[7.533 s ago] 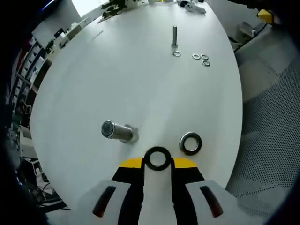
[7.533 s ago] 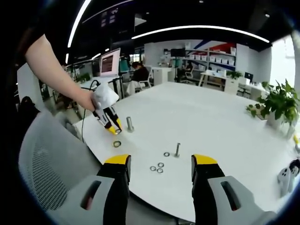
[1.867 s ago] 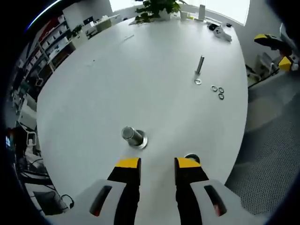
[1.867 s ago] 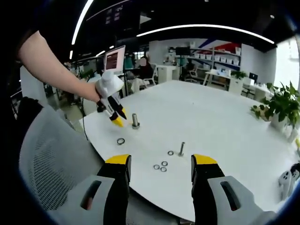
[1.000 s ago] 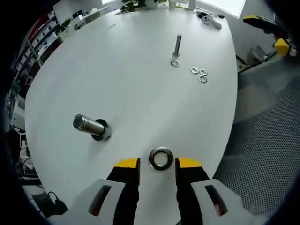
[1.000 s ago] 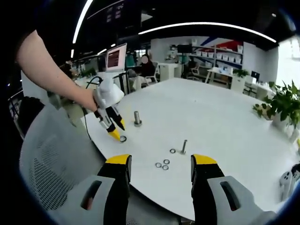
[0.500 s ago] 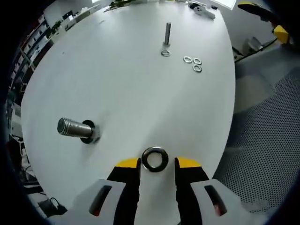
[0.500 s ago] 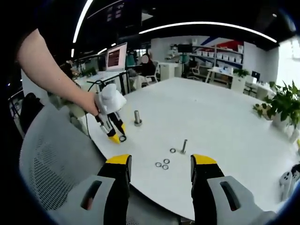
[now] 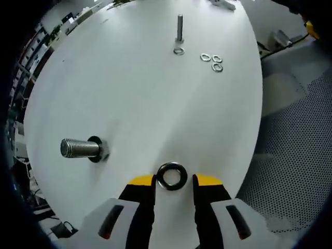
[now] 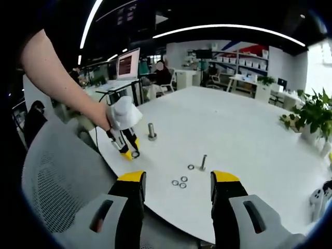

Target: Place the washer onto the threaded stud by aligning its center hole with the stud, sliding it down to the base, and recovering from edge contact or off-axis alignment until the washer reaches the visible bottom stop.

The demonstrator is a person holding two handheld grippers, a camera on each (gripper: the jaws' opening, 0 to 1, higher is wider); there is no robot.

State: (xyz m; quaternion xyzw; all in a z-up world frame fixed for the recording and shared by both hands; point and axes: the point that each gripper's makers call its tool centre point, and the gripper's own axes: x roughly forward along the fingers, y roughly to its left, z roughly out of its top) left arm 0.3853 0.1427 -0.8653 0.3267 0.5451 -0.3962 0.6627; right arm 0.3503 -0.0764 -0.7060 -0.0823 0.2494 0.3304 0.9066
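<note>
A thick threaded stud (image 9: 80,148) stands on the white table (image 9: 129,93), with a dark washer (image 9: 96,150) around its base. Another dark washer (image 9: 172,176) lies flat on the table between the yellow tips of my left gripper (image 9: 174,181), which is open around it. In the right gripper view a person's hand holds the left gripper (image 10: 129,152) down at that washer (image 10: 135,154), just in front of the stud (image 10: 151,131). My right gripper (image 10: 178,179) is open and holds nothing, back beyond the table's edge.
A thin bolt (image 9: 179,26) stands farther along the table with a small washer (image 9: 178,51) at its foot and three small washers (image 9: 212,61) beside it. The table edge and a mesh chair (image 9: 295,155) lie to the right. A potted plant (image 10: 311,116) stands at the table's far side.
My left gripper has dropped from above the stud to the loose washer, which now sits between its open jaws. The right gripper has stayed where it was.
</note>
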